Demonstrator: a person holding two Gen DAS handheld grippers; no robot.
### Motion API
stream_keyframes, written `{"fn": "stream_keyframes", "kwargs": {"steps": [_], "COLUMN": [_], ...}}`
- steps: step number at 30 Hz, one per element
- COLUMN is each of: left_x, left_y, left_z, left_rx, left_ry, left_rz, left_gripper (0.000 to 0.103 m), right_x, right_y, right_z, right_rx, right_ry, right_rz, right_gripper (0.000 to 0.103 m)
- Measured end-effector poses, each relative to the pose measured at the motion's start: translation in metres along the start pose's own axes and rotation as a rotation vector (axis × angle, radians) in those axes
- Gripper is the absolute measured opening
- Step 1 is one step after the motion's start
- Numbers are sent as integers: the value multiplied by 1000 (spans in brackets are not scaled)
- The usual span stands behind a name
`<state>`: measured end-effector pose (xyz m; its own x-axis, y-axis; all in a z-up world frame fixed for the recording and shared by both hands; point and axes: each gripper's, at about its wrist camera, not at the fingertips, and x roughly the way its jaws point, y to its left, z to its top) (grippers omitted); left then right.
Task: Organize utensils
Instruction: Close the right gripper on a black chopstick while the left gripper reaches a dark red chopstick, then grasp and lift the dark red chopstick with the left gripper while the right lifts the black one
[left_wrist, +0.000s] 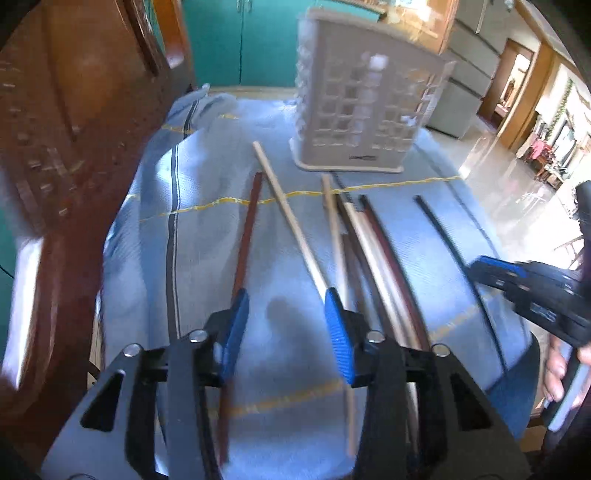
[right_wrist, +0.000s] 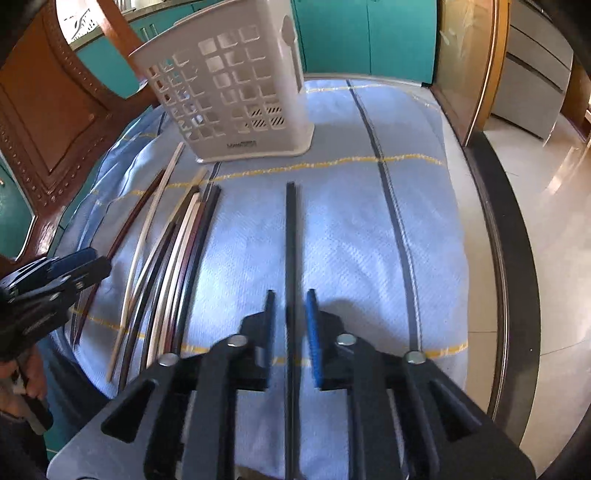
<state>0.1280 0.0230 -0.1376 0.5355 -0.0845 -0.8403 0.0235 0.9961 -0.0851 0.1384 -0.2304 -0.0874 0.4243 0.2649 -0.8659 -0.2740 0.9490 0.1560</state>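
Note:
Several chopsticks lie on a light blue cloth (left_wrist: 207, 229). A white slotted utensil holder (left_wrist: 364, 107) stands upright at the far end; it also shows in the right wrist view (right_wrist: 236, 92). My left gripper (left_wrist: 286, 306) is open above the cloth, between a red-brown chopstick (left_wrist: 247, 236) and a pale wooden chopstick (left_wrist: 291, 221). A bundle of chopsticks (left_wrist: 373, 240) lies to its right. My right gripper (right_wrist: 290, 306) is open, its jaws on either side of a lone black chopstick (right_wrist: 290, 240), not closed on it.
A brown wooden chair (left_wrist: 66, 140) stands at the left of the table. Teal cabinets (right_wrist: 365, 33) are behind. The table's dark edge (right_wrist: 506, 229) runs along the right, with tiled floor (right_wrist: 554, 184) beyond. The right gripper shows at the left wrist view's right edge (left_wrist: 532, 291).

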Motion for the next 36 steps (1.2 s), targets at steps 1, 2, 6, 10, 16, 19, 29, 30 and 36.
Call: {"fn": "stream_keyframes", "kwargs": {"steps": [1,2,6,10,16,19,29,30,36], "left_x": [7,15,34,41,50,49,-27,-42,-117], "left_y": [2,4,6,5,13,12,4,3,0], "left_z": [5,9,23,37,51,50,48,50,63], "left_rx": [-1,-1,24,25,8,15,24,29,23], "left_ry": [11,24,56,87,97,93,-74,-103,-263], "left_rz": [16,38,68,67,60,59,32,28,2], "left_gripper": [38,36,35,34,15,7,7,7,7], "right_x": [5,14,35,45,46,44,-57,-68,-127], "right_y": [2,0,-1,3,8,9,10,10,11], "right_z": [5,11,27,36,38,38,44,45,62], "right_rx": [0,-1,-13,-42,-48,-45,-63,-66,-58], "right_ry": [-1,0,29,41,56,44,-173,-195,-326], "right_rz": [-5,-10,-53,-85,-47,-11,63,68,119], "right_gripper": [28,30,30,31,7,7,6,6,7]}}
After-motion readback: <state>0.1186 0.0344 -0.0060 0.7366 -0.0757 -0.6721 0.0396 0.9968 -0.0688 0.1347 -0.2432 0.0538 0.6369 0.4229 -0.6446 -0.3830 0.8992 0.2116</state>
